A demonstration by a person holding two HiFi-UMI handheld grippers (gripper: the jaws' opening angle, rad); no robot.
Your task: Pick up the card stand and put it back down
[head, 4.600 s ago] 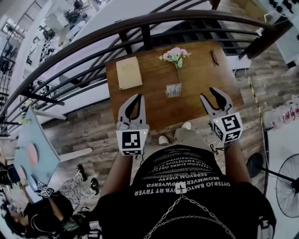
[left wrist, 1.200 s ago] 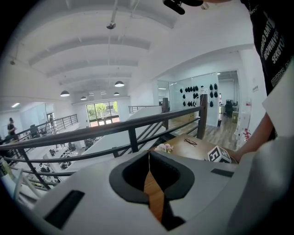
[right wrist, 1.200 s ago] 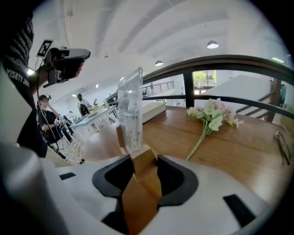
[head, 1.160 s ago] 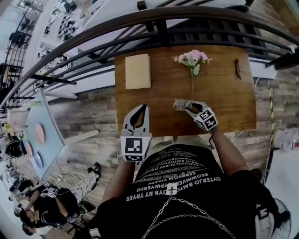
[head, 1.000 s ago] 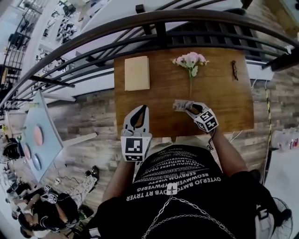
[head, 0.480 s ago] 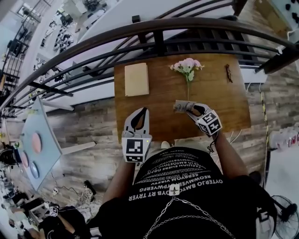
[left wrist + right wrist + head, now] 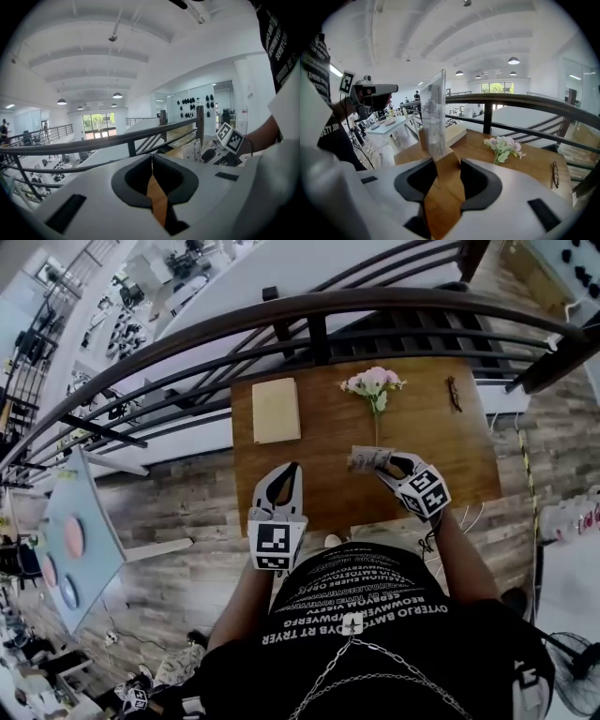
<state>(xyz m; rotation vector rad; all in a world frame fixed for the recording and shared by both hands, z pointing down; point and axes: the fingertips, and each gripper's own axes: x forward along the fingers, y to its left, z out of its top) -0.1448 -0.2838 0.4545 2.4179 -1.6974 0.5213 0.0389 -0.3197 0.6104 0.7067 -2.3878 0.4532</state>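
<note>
Raised higher, right gripper (image 7: 443, 161) tilts downward, clamping the upright card stand (image 7: 435, 117).

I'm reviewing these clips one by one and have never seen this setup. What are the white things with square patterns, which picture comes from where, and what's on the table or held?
No robot here: a person holds a white two-jaw gripper in each hand; the patterned cubes belong to them. The top-down picture comes from a camera on the person's head; the other two from cameras riding on each gripper, looking along its jaws. On the wooden table lie a beige notebook, pink flowers and what looks like glasses. The right gripper is closed on a clear card stand, held upright above the table. The left gripper is shut and empty.
</note>
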